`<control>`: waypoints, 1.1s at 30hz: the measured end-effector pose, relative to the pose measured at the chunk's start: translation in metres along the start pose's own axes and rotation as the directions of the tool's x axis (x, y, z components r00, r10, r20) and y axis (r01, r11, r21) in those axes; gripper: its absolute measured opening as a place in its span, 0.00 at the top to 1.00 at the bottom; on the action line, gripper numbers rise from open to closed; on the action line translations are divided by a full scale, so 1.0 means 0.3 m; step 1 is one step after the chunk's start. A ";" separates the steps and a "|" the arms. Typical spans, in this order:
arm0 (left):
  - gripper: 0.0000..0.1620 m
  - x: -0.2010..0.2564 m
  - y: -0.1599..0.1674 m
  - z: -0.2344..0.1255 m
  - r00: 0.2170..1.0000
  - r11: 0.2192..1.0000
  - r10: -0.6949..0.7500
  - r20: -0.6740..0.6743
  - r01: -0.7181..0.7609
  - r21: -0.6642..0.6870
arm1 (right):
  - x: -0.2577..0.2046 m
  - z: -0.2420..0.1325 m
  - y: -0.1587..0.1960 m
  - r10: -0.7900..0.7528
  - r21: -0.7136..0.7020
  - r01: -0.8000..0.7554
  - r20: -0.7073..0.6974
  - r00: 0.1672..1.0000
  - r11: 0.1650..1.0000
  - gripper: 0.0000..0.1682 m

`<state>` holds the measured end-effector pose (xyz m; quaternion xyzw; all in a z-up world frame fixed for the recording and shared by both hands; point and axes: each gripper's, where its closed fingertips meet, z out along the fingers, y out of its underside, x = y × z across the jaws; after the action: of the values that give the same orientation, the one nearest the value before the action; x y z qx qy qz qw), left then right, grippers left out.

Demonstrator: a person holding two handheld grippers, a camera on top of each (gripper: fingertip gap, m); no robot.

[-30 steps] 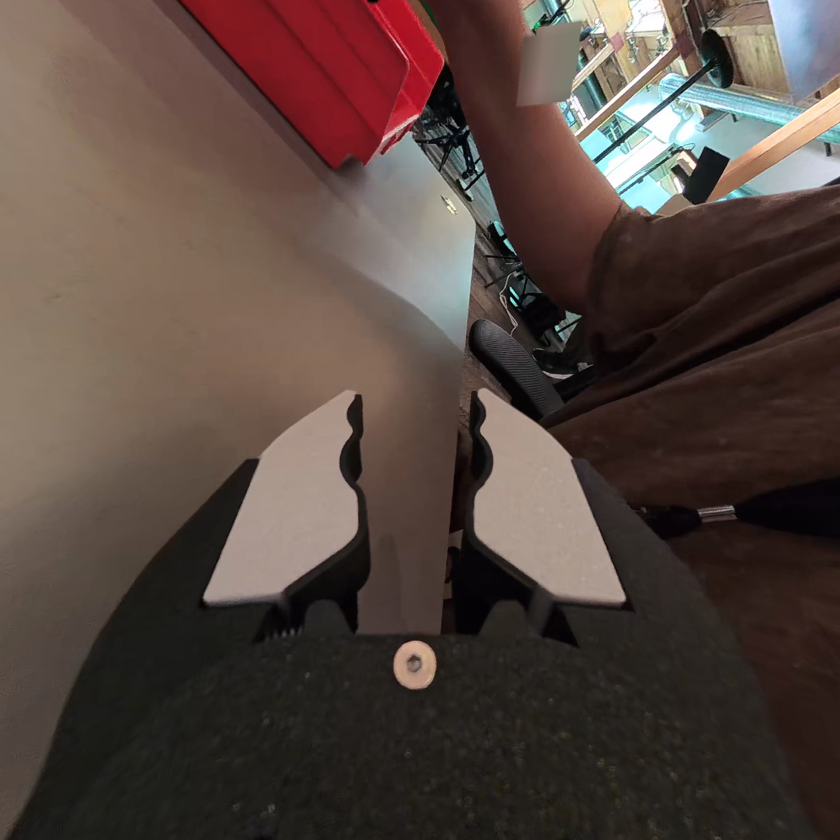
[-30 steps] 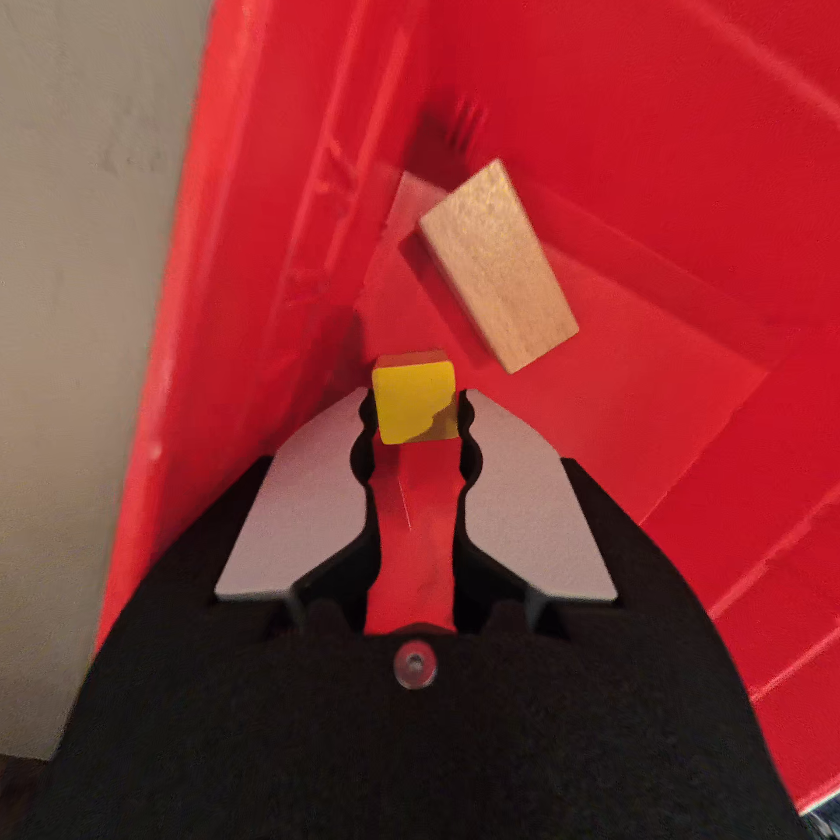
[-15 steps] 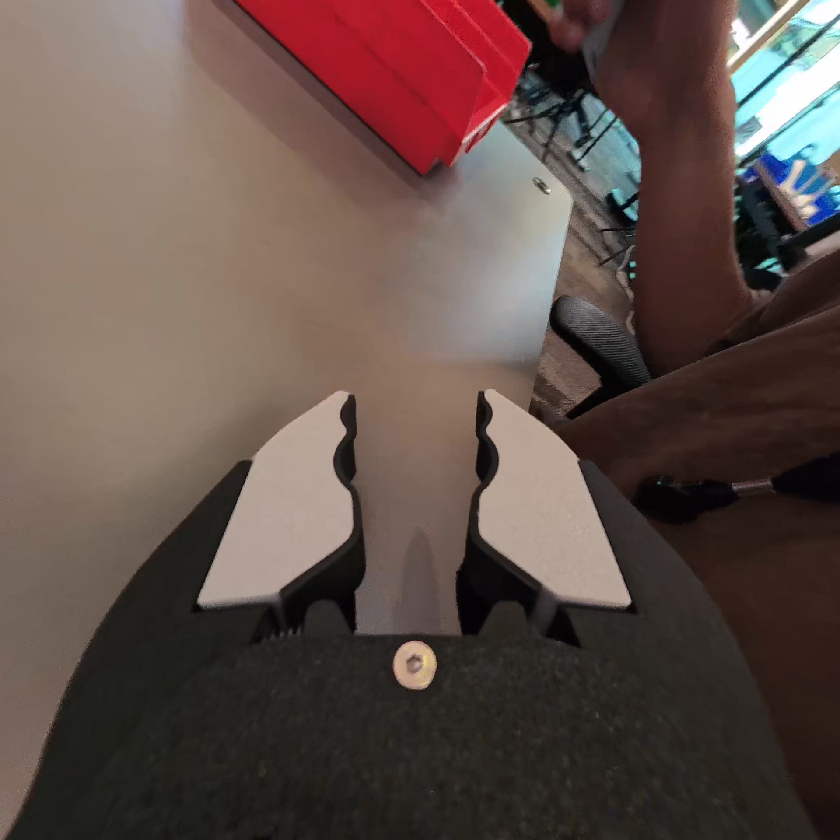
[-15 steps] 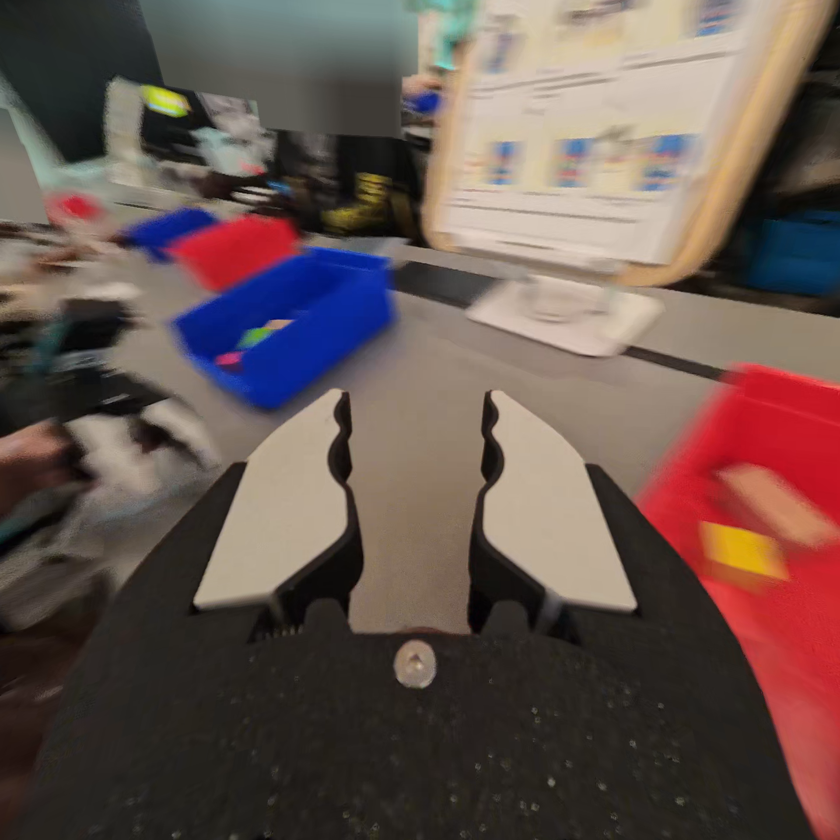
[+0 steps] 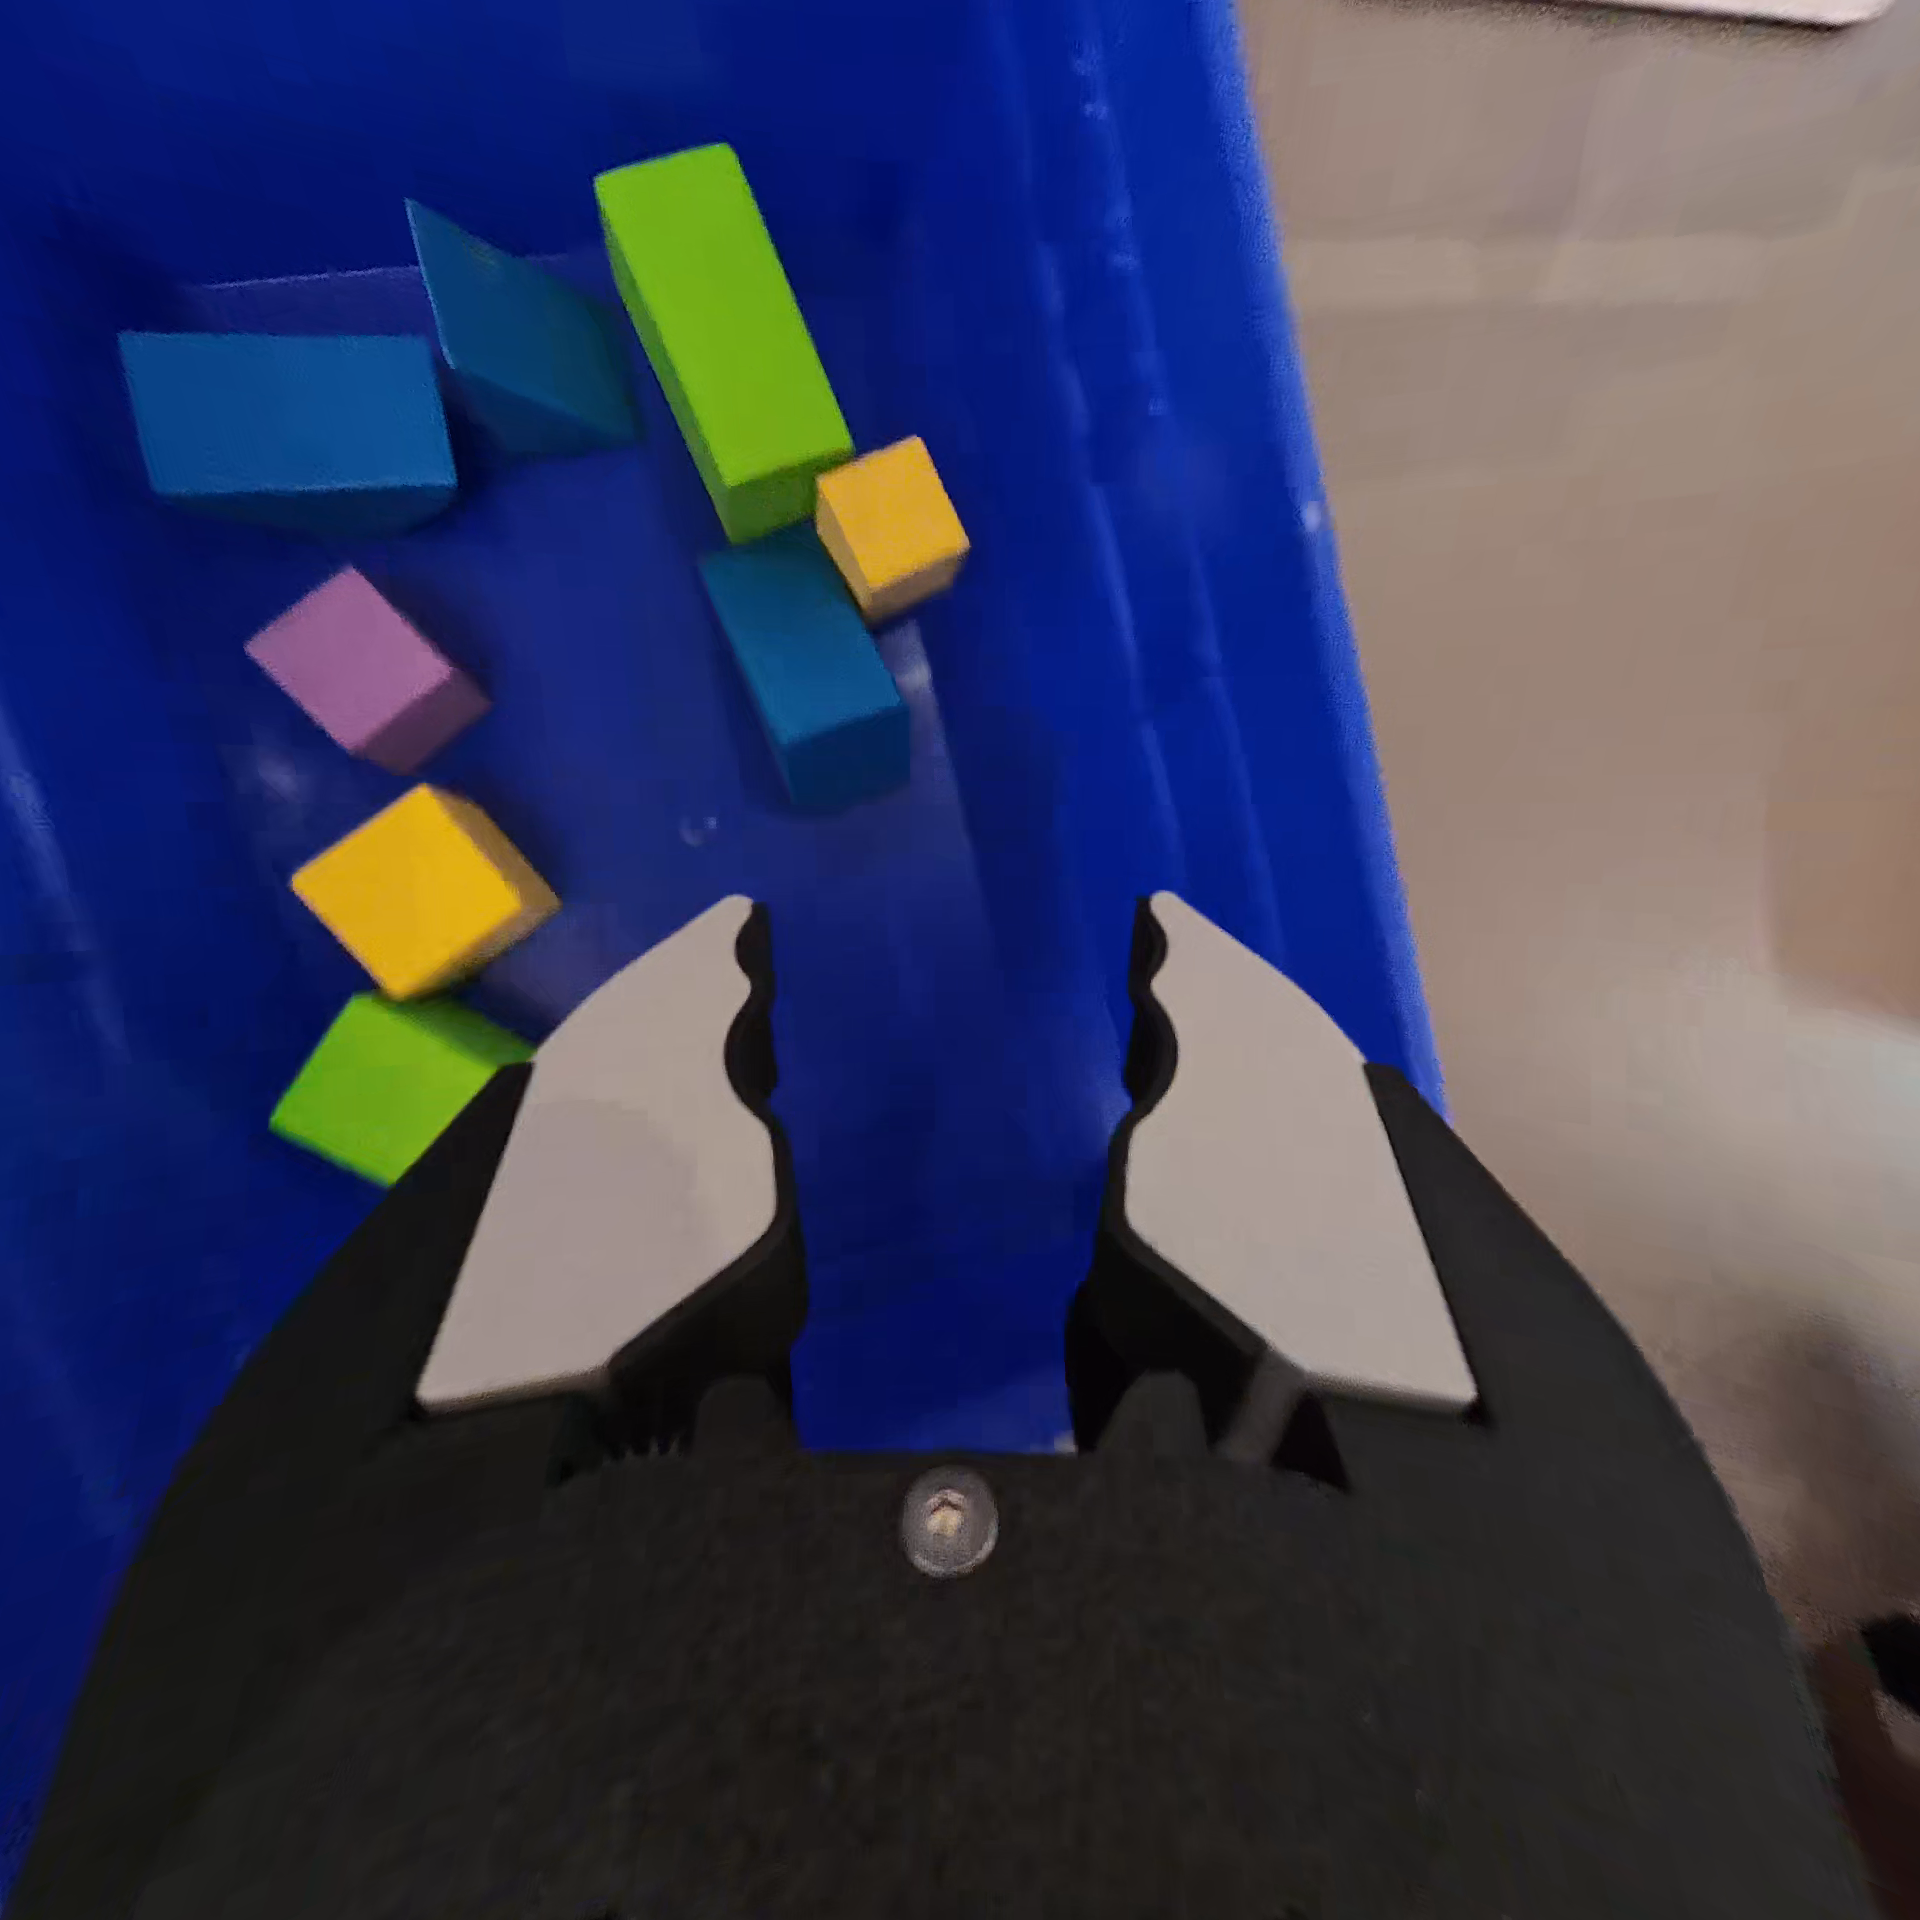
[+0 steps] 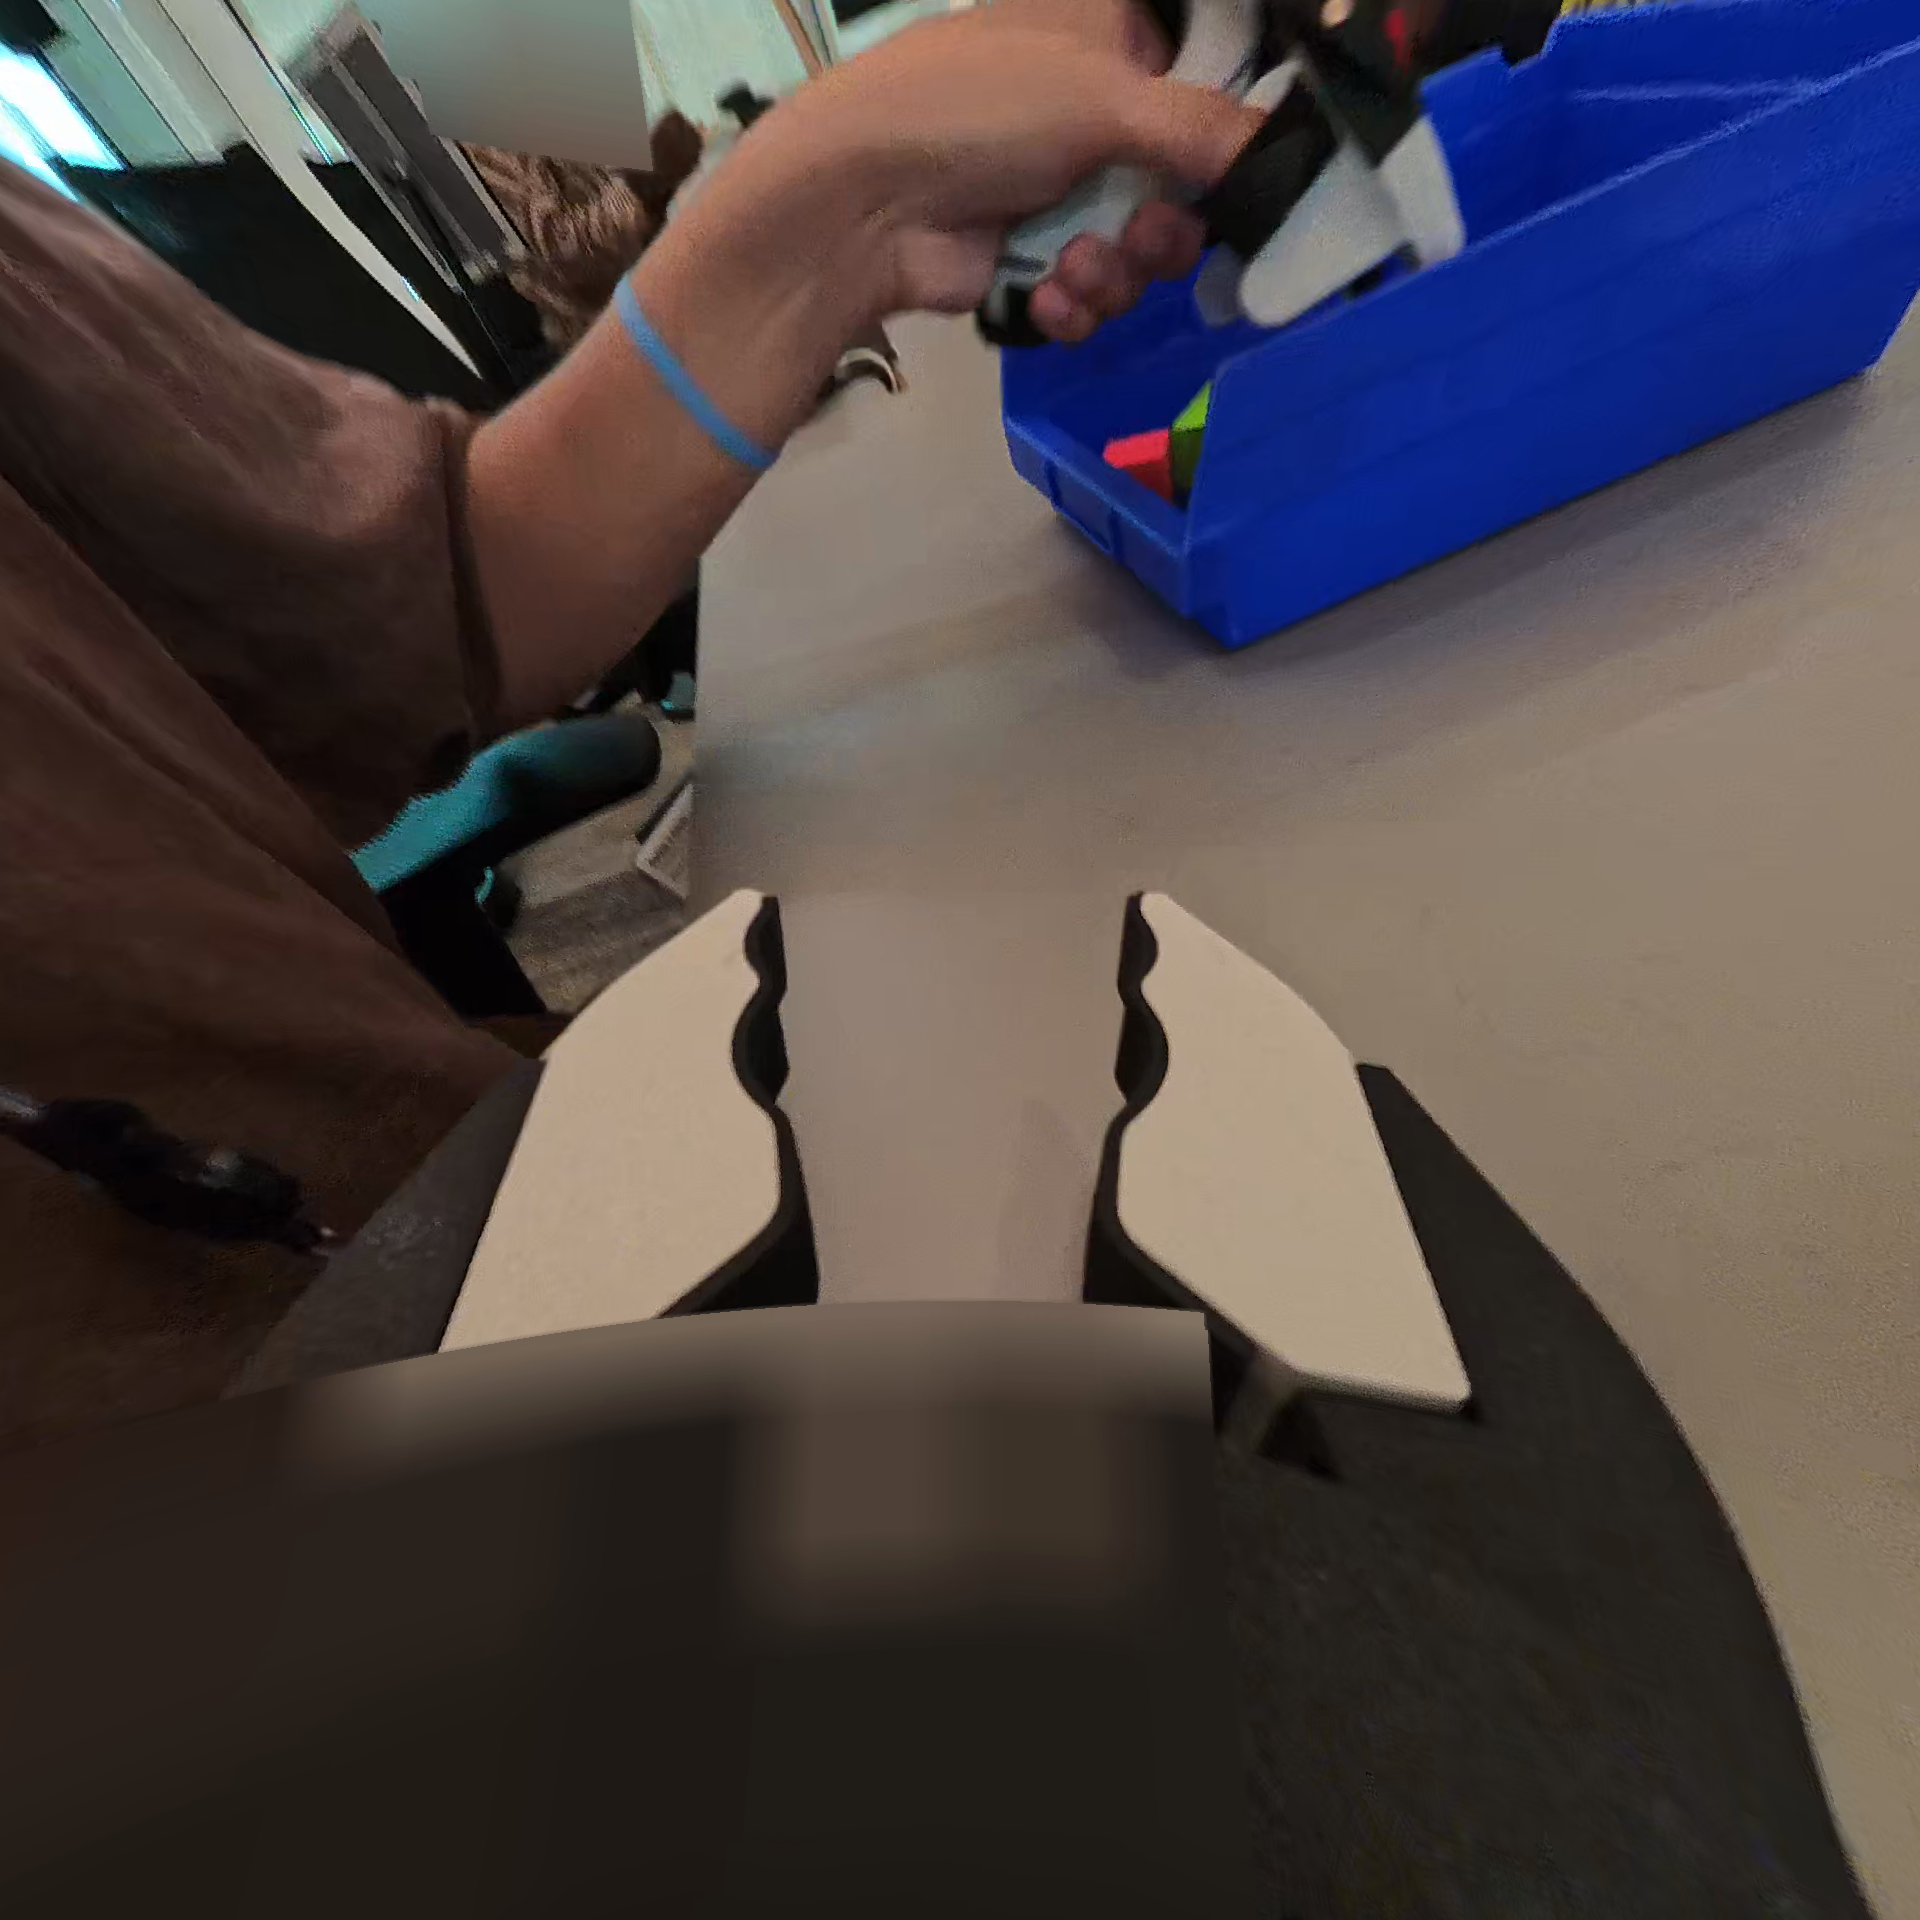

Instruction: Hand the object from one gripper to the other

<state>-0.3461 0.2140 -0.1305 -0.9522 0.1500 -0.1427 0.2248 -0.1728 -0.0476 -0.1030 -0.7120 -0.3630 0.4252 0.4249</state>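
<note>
Blue bin [image 5: 1195,520], coloured blocks, left hand-held gripper [image 5: 943,914] agape

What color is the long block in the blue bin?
Bright green. The long block shows best in the left wrist view, lying in the blue bin.

A grey table [image 6: 1351,883] bears a blue bin [image 6: 1558,343], with a teal chair armrest [image 6: 520,790] beside the table's edge.

Blue bin [image 5: 1195,436] block count
Three teal blocks [image 5: 286,421], two green [image 5: 717,322], two yellow cubes [image 5: 416,888], one purple cube [image 5: 358,665]; right wrist view adds one red block [image 6: 1143,457].
</note>
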 end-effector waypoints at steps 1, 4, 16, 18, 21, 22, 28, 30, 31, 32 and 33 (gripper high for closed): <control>0.58 -0.018 -0.010 0.045 1.000 1.000 -0.013 0.028 0.014 -0.026 | 0.003 -0.004 0.020 -0.003 -0.026 0.003 -0.009 1.000 1.000 0.63; 0.56 -0.065 -0.013 0.159 0.995 0.994 -0.018 0.102 0.029 -0.109 | 0.009 -0.019 0.059 0.006 -0.064 -0.008 -0.031 1.000 0.998 0.62; 0.78 -0.074 0.024 0.086 0.993 0.992 0.101 -0.058 -0.105 -0.067 | 0.046 -0.087 0.040 0.050 0.004 -0.050 -0.073 0.996 0.999 0.64; 0.78 0.005 0.040 -0.029 0.958 0.980 0.199 -0.208 -0.196 0.035 | 0.066 -0.110 0.013 0.052 0.035 -0.049 -0.090 0.995 0.998 0.65; 0.78 0.153 0.077 -0.224 0.848 0.923 0.381 -0.369 -0.326 0.205 | 0.091 -0.133 -0.055 0.067 0.095 -0.060 -0.071 0.995 0.994 0.66; 0.78 0.229 0.099 -0.287 0.774 0.881 0.470 -0.425 -0.385 0.273 | 0.092 -0.135 -0.084 0.076 0.113 -0.071 -0.041 0.996 0.991 0.66; 0.78 0.671 0.217 -0.489 0.365 0.678 0.732 -0.575 -0.466 0.568 | 0.080 -0.102 -0.306 0.081 0.236 -0.130 0.204 0.976 0.963 0.66; 0.78 0.782 0.215 -0.510 0.283 0.677 0.734 -0.617 -0.382 0.629 | 0.042 -0.096 -0.378 0.089 0.308 -0.210 0.363 0.928 0.928 0.69; 0.78 0.828 0.210 -0.514 0.255 0.683 0.729 -0.636 -0.330 0.651 | 0.032 -0.097 -0.406 0.091 0.344 -0.251 0.419 0.904 0.905 0.70; 0.78 0.865 0.209 -0.508 0.236 0.696 0.717 -0.655 -0.292 0.656 | 0.036 -0.094 -0.423 0.103 0.367 -0.286 0.444 0.890 0.885 0.70; 0.78 0.894 0.216 -0.488 0.229 0.703 0.710 -0.666 -0.288 0.650 | 0.043 -0.090 -0.429 0.118 0.379 -0.311 0.454 0.883 0.871 0.70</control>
<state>-0.1650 0.0084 0.0195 -0.5522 0.5168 -0.5655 0.3289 -0.1633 0.0041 0.0184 -0.5260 -0.2557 0.6837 0.4364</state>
